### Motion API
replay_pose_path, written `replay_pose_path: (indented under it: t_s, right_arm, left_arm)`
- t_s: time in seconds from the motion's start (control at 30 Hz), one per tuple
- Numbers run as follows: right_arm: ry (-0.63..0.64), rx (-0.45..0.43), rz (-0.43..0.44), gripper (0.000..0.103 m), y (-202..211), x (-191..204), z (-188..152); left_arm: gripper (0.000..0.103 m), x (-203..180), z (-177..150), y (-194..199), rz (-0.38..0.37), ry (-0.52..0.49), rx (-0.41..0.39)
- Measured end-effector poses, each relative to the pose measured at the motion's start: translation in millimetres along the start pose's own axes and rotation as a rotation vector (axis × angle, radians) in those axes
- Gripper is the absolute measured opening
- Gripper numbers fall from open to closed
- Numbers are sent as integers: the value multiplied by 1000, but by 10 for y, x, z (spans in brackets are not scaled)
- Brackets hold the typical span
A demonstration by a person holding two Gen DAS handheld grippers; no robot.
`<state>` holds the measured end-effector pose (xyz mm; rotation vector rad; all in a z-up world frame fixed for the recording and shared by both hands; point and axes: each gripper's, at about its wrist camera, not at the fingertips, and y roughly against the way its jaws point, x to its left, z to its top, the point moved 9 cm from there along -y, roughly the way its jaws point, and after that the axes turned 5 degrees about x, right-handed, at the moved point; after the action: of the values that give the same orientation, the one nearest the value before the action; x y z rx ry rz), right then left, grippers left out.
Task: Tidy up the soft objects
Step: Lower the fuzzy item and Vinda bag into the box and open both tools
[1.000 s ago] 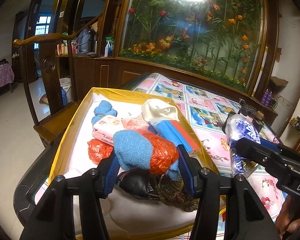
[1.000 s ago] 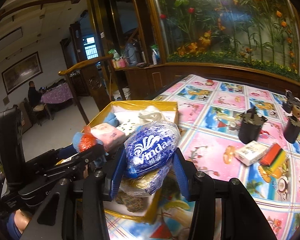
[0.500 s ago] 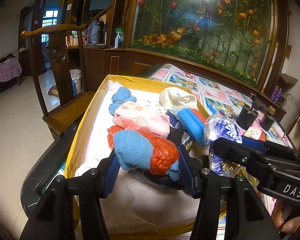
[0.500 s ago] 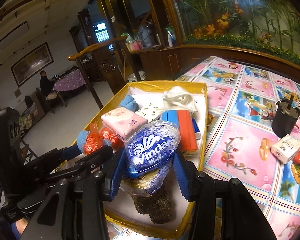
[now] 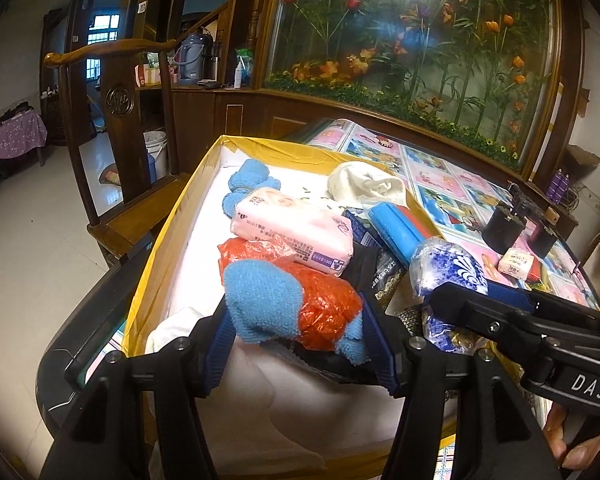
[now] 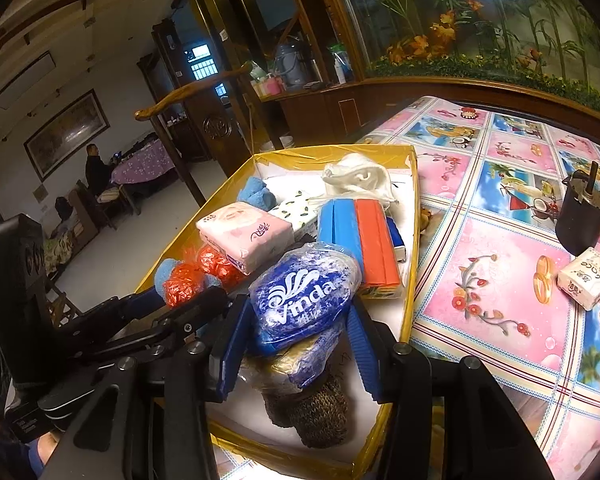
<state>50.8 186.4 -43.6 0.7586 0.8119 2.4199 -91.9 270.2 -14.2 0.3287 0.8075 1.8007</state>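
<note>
1. Soft things are held in both grippers over the yellow box (image 5: 168, 236). The left gripper (image 5: 296, 332) has a blue cloth (image 5: 264, 300) and an orange plastic bag (image 5: 324, 304) bunched between its fingers (image 5: 218, 344). Its fingers have just been opening a little, with the bundle between them.
2. The right gripper (image 6: 296, 320) is about half open, and its fingers (image 6: 232, 344) are pressed on a blue tissue pack (image 6: 300, 300), with a second crinkly pack (image 6: 300, 356) hanging under it.
3. Both bundles are right above the near end of the box, so the way to go is straight down. The left bundle is over the white bottom of the box, and it looks nearer to landing.
4. The blue tissue pack lies slanted across the fingers, its long side running from low left to high right. A brown knitted thing (image 6: 320, 416) sits just under it.
5. Farther in, a pink tissue pack (image 5: 292, 232), a blue and orange pack (image 6: 360, 240) and a white cloth (image 6: 356, 176) are already in the box.
6. Out on the desk (image 6: 500, 208), a small white tissue pack (image 6: 588, 276) is left beside a black pot (image 6: 584, 216).
</note>
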Motion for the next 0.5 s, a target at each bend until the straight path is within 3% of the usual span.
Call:
replay_pose_path:
  t_s: [0.5]
  right_arm:
    - [-3, 2, 3, 53, 6, 3, -13]
  left_arm:
    - [60, -1, 8, 5, 2, -5, -1]
